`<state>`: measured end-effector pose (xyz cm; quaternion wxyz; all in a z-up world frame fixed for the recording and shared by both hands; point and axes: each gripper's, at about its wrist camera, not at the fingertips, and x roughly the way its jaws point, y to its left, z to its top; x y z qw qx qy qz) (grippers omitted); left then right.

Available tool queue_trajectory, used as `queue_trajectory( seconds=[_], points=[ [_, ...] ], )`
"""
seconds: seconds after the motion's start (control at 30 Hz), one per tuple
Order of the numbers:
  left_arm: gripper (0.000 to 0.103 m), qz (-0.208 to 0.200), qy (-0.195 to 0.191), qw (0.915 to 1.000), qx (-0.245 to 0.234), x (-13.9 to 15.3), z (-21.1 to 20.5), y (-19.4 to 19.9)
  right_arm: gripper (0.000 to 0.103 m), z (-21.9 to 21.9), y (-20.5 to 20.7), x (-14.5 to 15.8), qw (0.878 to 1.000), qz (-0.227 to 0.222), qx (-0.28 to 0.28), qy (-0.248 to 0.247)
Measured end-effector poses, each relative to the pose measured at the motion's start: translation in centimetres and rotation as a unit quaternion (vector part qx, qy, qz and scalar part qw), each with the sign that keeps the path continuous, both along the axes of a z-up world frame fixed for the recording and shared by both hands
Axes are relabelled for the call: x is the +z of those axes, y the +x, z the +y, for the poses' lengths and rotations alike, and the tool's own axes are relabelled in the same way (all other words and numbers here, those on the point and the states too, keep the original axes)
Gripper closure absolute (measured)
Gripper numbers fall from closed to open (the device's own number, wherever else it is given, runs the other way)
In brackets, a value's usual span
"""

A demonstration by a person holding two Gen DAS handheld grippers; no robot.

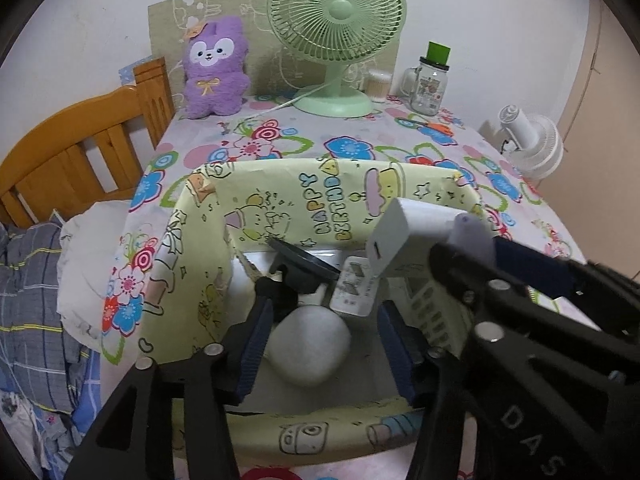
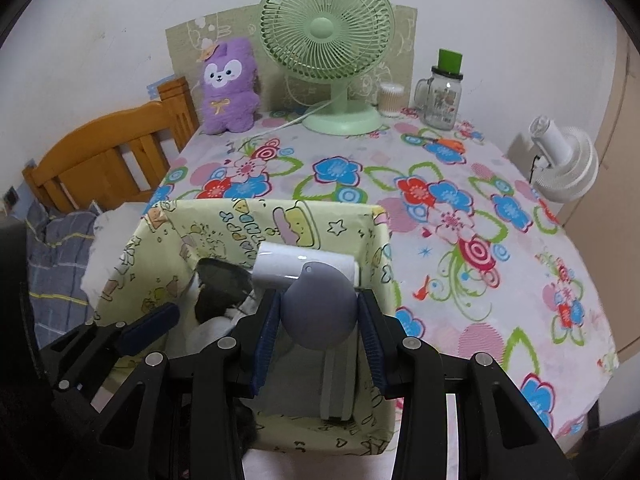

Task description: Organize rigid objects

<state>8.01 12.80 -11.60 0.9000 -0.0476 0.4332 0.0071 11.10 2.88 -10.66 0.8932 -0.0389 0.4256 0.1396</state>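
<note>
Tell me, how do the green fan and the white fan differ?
The green fan stands upright on the flowered tablecloth, grille facing the cameras; the white fan sits beyond the table's right edge, seen side-on. The green one looks larger. Both have round grilles.

Right gripper (image 2: 318, 332) fingers (image 2: 266, 340) clamp hairdryer (image 2: 316, 308) over box (image 2: 368, 240).

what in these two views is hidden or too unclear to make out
- Box floor: both views, covered by its contents and the grippers.
- Hair dryer handle: right wrist view, hidden behind its grey end.
- Remote labels: left wrist view, too small.
- Black item: left wrist view, partly buried, unidentifiable.
</note>
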Motion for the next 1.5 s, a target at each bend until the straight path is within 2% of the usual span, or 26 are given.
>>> queue_trajectory(
  seconds=[0.1,0.17,0.23,0.27,0.33,0.47,0.6,0.73,1.5],
  points=[
    [0.037,-0.002,-0.003,1.0,-0.004,0.1,-0.4,-0.3,0.058,-0.2,0.1,-0.3,1.0,0.015,0.002,0.007],
    [0.033,-0.006,-0.009,0.9999,-0.007,0.3,-0.5,-0.5,0.047,-0.4,0.1,-0.4,1.0,0.021,0.003,0.011],
    [0.027,-0.009,-0.017,0.9998,-0.006,0.6,-0.6,-0.6,0.044,-0.6,-0.1,-0.2,1.0,0.021,0.005,0.02],
    [0.017,-0.012,-0.014,0.9998,-0.002,0.8,-0.6,-0.7,0.043,-0.6,-0.1,-0.2,0.999,0.022,0.006,0.024],
    [0.01,-0.02,-0.001,0.9997,0.009,1.2,-0.7,-1.1,0.042,-0.7,-0.2,0.0,0.999,0.024,0.007,0.03],
    [0.01,-0.02,-0.012,0.9995,0.02,1.5,-0.4,-1.4,0.036,-0.5,-0.8,0.4,0.999,0.017,0.015,0.023],
    [0.01,-0.024,-0.009,0.9994,0.023,1.9,-0.5,-1.9,0.035,-0.6,-1.2,0.7,1.0,0.013,0.017,0.022],
    [0.01,-0.027,-0.003,0.9993,0.025,2.3,-0.8,-2.3,0.027,-0.8,-1.7,1.3,1.0,0.0,0.009,0.011],
    [0.007,-0.051,0.031,0.9981,0.017,4.6,-4.5,-3.1,0.016,-4.6,-3.0,3.5,0.999,-0.039,-0.015,0.003]
  ],
)
